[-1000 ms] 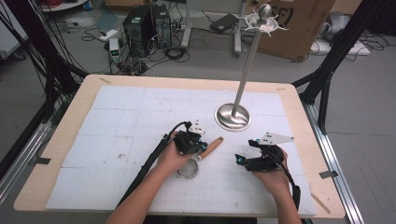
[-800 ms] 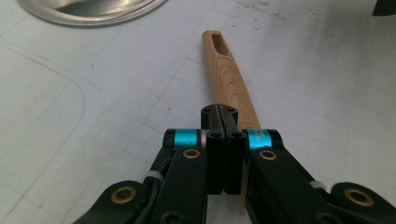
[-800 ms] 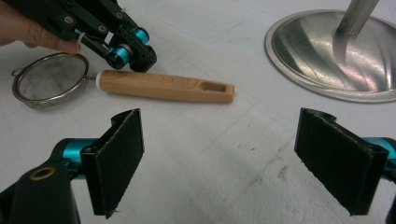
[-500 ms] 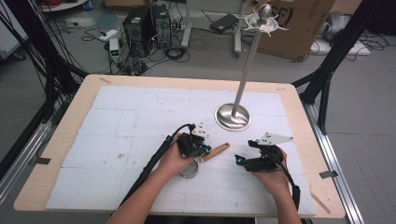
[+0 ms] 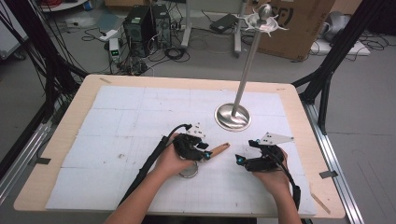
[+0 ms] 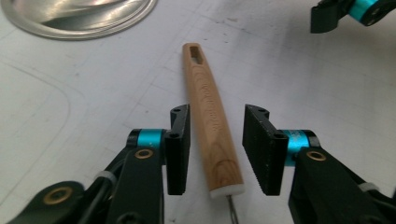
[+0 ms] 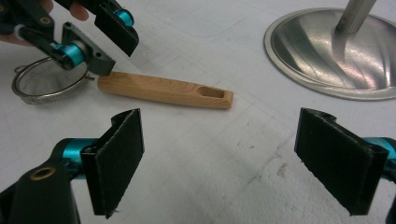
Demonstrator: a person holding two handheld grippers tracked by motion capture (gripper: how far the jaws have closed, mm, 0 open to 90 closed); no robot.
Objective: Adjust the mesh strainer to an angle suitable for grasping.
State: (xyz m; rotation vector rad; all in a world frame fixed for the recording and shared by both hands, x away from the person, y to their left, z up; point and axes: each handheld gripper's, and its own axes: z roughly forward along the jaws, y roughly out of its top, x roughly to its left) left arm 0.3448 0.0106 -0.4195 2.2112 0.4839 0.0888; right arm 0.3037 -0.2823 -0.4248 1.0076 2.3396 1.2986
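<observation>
- The left hand-held gripper (image 6: 217, 149) has just been opening; its jaws stand spread on either side of the strainer's wooden handle (image 6: 210, 116), with a gap on each side.
- The strainer (image 7: 51, 84) lies flat on the tabletop (image 5: 116, 116); in the high view the left hand hides most of its mesh bowl.
- The right hand-held gripper (image 7: 233, 158) is spread wide over bare tabletop, near the handle's slotted end.
- The stand (image 5: 232, 115) has its base cut off in both gripper views.
</observation>
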